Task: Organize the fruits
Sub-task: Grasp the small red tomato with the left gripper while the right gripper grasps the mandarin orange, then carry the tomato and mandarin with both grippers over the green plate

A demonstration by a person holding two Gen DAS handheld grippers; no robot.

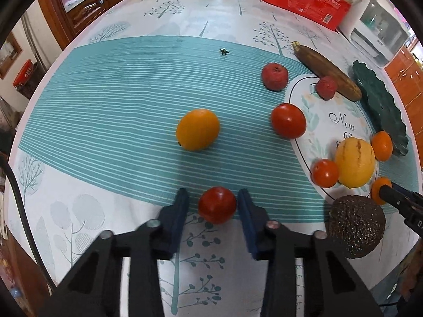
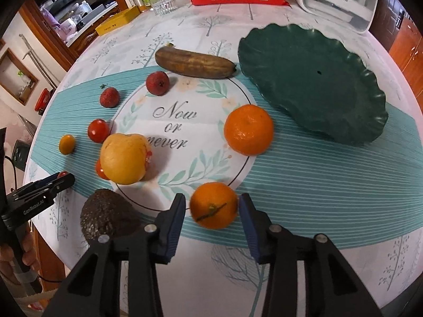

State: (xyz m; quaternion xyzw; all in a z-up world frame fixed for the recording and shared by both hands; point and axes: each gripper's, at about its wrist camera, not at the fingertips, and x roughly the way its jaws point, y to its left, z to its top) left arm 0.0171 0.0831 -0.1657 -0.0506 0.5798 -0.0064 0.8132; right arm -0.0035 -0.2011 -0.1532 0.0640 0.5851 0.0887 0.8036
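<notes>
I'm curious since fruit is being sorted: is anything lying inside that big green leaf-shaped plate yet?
No fruit lies in the green plate; only a tiny dark speck shows. Whatever is underneath the plate is hidden.

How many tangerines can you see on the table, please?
2: one tangerine sits between the open fingers of the right tool; the other tangerine lies beside the green plate. None looks hidden.

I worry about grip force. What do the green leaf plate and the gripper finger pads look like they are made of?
The green leaf plate looks like glazed ceramic or hard plastic: a smooth dark surface with soft sheen and a rigid wavy rim; which one is unclear. The right gripper has blue finger pads that look like ribbed rubber or soft plastic, matte with fine grooves.
</notes>
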